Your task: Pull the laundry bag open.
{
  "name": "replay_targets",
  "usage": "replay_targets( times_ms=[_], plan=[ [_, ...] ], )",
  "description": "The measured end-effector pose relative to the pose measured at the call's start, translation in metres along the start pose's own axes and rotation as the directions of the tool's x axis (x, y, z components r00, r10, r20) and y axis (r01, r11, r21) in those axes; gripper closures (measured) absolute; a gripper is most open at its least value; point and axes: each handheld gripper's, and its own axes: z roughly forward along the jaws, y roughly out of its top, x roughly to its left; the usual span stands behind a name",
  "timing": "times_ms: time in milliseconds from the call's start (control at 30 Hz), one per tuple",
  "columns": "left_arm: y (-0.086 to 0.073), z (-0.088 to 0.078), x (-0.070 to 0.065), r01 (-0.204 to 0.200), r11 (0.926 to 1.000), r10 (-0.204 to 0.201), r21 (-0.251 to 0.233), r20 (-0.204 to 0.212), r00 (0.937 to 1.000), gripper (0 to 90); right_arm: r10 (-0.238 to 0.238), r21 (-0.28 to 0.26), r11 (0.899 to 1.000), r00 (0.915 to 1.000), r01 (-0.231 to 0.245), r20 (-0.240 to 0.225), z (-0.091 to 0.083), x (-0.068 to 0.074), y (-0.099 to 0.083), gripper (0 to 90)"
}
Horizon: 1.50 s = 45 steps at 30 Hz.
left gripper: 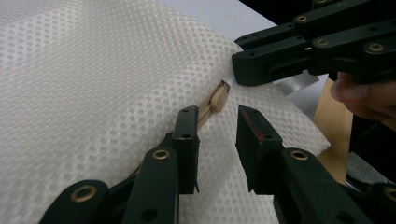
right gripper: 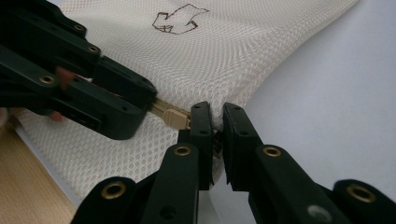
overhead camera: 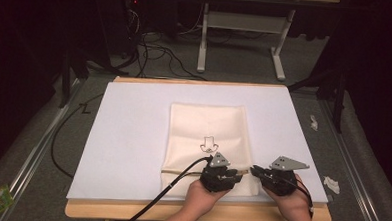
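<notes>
Currently 1 cream mesh laundry bag (overhead camera: 207, 146) lies flat on the white sheet (overhead camera: 127, 137), near the table's front edge. Right gripper (right gripper: 214, 122) is clamped on the bag's edge by the zipper's end. Left gripper (left gripper: 215, 128) stands apart, straddling the 1 beige zipper pull (left gripper: 218, 97), not gripping it. Risk: left jaws could close on mesh beside the pull, miss it, and bunch the fabric. Count: 2 grippers.
</notes>
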Motion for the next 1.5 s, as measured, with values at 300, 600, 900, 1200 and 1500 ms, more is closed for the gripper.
replay_targets(
  times_ms=[300, 600, 900, 1200, 1500],
  plan=[
    [0.001, 0.016, -0.005, 0.03, 0.9984, -0.031, -0.047, -0.015, 0.9994, 75.7, -0.008, -0.014, 1.0, 0.9999, 0.008, -0.006, -0.001, 0.001, 0.002, 84.7],
    [0.002, 0.016, -0.014, -0.025, 0.9985, 0.022, -0.049, -0.054, 0.9983, 87.3, -0.013, -0.028, 1.0, 0.9999, 0.013, -0.004, -0.004, 0.003, 0.004, 84.7],
    [-0.003, -0.001, -0.003, -0.004, 0.9997, 0.002, -0.024, -0.092, 0.9957, 87.5, 0.007, -0.03, 1.0, 0.9997, -0.006, 0.022, -0.007, -0.001, 0.003, 85.0],
    [-0.017, -0.047, 0.025, 0.01, 0.9996, -0.006, 0.026, -0.175, 0.9846, 87.5, 0.033, -0.033, 0.999, 0.9989, -0.031, 0.034, -0.01, -0.008, 0.001, 85.0],
    [-0.032, -0.094, 0.048, 0.01, 0.9939, 0.011, 0.11, -0.191, 0.9816, 87.4, 0.036, -0.028, 0.999, 0.9992, -0.036, 0.015, -0.009, -0.008, 0.001, 85.0]
  ],
)
